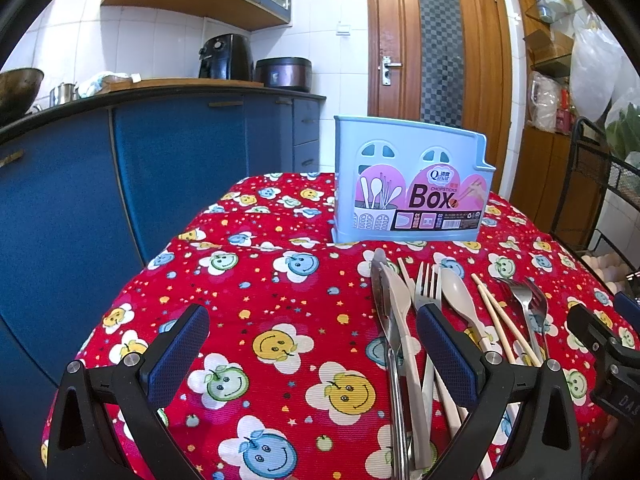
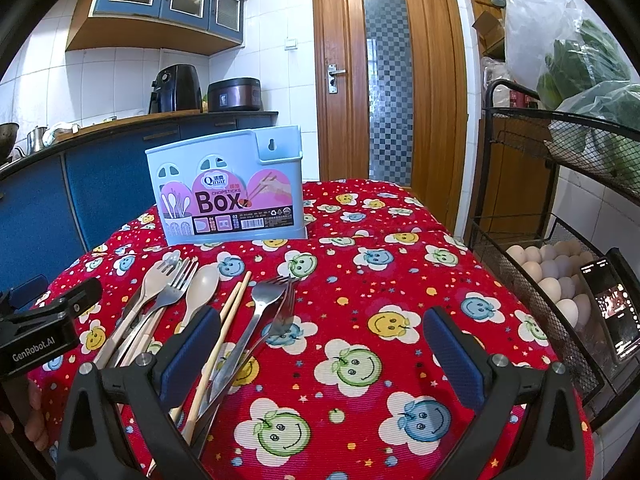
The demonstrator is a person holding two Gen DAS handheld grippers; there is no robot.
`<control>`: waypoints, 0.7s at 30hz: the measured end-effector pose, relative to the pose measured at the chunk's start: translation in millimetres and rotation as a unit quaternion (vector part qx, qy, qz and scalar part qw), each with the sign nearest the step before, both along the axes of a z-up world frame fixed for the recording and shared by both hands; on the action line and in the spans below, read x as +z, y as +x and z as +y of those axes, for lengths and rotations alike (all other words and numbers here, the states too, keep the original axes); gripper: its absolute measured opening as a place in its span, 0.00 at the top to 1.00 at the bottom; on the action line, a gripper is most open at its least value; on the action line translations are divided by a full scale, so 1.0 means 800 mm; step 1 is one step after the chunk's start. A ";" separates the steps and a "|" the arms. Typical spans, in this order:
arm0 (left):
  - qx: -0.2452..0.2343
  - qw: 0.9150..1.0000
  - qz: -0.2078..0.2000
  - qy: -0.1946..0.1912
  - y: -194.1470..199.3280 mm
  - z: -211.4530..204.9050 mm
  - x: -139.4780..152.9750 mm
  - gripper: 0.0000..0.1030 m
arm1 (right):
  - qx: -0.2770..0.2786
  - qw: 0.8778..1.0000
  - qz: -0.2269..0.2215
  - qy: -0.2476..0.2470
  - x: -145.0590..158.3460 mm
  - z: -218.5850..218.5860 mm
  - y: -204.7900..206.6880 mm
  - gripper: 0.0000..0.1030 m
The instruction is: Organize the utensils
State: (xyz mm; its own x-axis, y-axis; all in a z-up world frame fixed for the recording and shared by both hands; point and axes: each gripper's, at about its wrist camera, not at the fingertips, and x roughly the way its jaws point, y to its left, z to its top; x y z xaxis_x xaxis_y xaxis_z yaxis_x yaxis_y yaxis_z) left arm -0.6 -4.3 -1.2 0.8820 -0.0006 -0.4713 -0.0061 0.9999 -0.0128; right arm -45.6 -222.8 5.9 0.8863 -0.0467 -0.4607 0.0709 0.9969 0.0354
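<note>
Metal and plastic utensils [image 2: 208, 312] are lying bunched at lower left of the right view, before the blue box [image 2: 228, 188]. You are holding both tongs [image 1: 312, 356] [image 2: 320, 356] wide open, empty; overlapping handles risk dragging neighbours.

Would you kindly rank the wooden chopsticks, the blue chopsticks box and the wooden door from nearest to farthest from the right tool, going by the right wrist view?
1. Wooden chopsticks, beside the right tool's left finger.
2. Blue chopsticks box, upright at the table's far left.
3. Wooden door, beyond the table.

Utensil handles [image 1: 404, 420] behind gripper, cropped
</note>
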 end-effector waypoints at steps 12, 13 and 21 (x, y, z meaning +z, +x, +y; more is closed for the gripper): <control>-0.028 0.999 0.035 -0.013 0.017 0.000 0.004 0.00 | 0.022 0.996 0.065 0.056 0.000 -0.019 0.025 0.00; -0.030 0.999 0.038 -0.010 0.018 -0.001 0.005 0.00 | 0.024 0.996 0.070 0.057 0.001 -0.020 0.027 0.00; -0.039 0.997 0.058 0.017 0.030 -0.010 0.007 0.00 | 0.045 0.990 0.129 0.040 0.003 -0.014 0.057 0.21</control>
